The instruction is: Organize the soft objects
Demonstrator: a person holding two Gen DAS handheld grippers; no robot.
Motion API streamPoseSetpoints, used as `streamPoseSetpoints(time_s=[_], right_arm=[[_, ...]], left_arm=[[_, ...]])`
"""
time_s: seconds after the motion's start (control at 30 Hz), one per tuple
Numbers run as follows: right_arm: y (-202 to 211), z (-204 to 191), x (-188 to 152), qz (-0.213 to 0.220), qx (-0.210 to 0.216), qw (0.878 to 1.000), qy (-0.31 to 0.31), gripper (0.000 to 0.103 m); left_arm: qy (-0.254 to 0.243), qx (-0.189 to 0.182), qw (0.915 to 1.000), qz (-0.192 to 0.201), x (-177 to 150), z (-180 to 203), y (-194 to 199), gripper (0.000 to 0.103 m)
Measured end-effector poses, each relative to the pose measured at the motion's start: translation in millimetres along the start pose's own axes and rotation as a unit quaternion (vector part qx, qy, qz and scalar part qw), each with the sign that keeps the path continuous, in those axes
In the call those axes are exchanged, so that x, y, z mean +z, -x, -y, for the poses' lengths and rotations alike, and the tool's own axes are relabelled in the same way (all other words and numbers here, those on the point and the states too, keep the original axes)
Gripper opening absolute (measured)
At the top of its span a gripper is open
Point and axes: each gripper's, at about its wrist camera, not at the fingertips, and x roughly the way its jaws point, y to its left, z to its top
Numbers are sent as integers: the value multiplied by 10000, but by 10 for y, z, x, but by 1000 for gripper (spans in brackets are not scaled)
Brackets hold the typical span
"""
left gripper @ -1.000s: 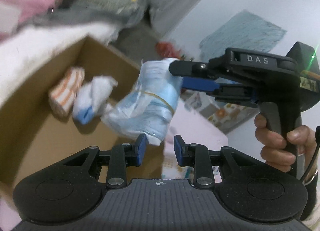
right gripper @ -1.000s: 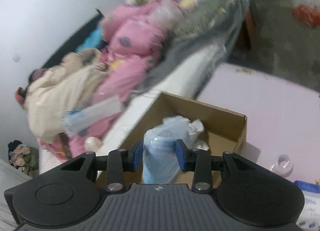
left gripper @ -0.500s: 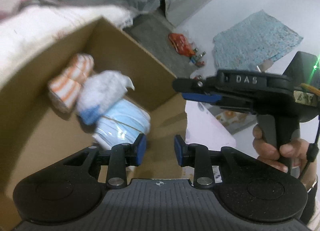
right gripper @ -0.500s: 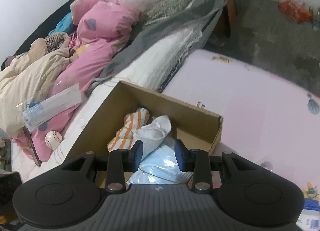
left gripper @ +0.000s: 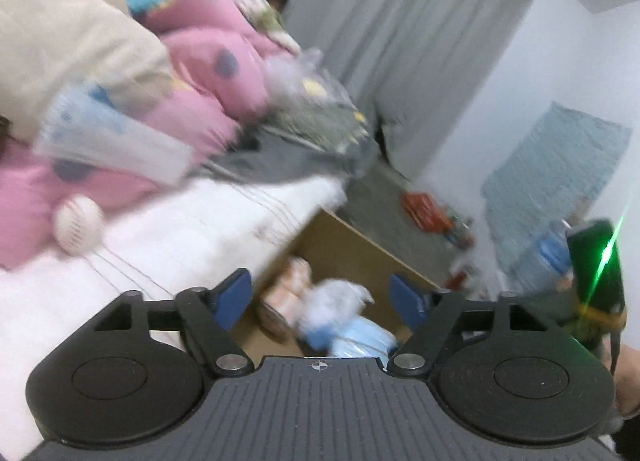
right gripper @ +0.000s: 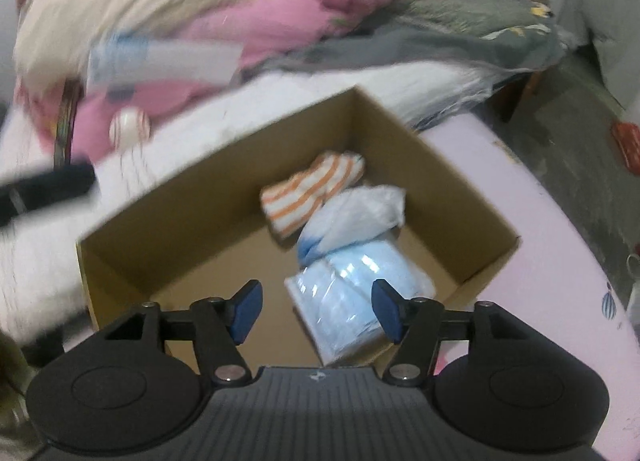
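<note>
Both the left claw (left gripper: 320, 301) and right claw (right gripper: 316, 311) are spread, empty. Ahead of the right claw, the brown cardboard box (right gripper: 440, 165) holds three soft bundles. Advise targeting the white baseball (right gripper: 130, 128) squarely.

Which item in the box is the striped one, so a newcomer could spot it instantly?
Start at the open cardboard box beside the white-sheeted bed. Three soft bundles lie in a row inside it; the striped cloth is the one deepest in, nearest the far corner. Its orange and white stripes set it apart from the white-and-blue bundle next to it and the pale blue plastic-wrapped pack nearest the right gripper.
</note>
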Motion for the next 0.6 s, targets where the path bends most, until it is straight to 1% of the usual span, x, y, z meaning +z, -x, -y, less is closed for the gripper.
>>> streamPoseSetpoints(time_s=[0.07,0.17,0.3,0.37,0.43,0.5,0.53,0.6], right_arm=[[-137,-128,16,-226,-124,9994,218,41],[-377,-310,59,-519,-373,9962,585,41],[-693,-512,111,-762,-727,9885,1083,41],[-853,-553,130,-896,-870,9847,1217,41],[-1004,-557,137,-1031,-1086,9810,1231,41],[-1073,-528,127,-1022,-1336,9786,1188,39],[-1066,-494,125,-993,-1377,9792,1109,38],[-971,-392,135,-851,-1328,9844,781,35]], left_arm=[[18,66,10000,33,11,-49,-11,81],[116,26,9999,-78,30,-117,-39,81],[178,28,9998,-126,34,-198,-60,81],[218,36,9997,-142,28,-228,-91,81],[236,16,9996,-165,16,-237,-78,81],[249,-4,9995,-187,12,-247,-84,81],[248,-19,9995,-196,10,-249,-84,81],[242,-52,9995,-217,4,-253,-88,81]])
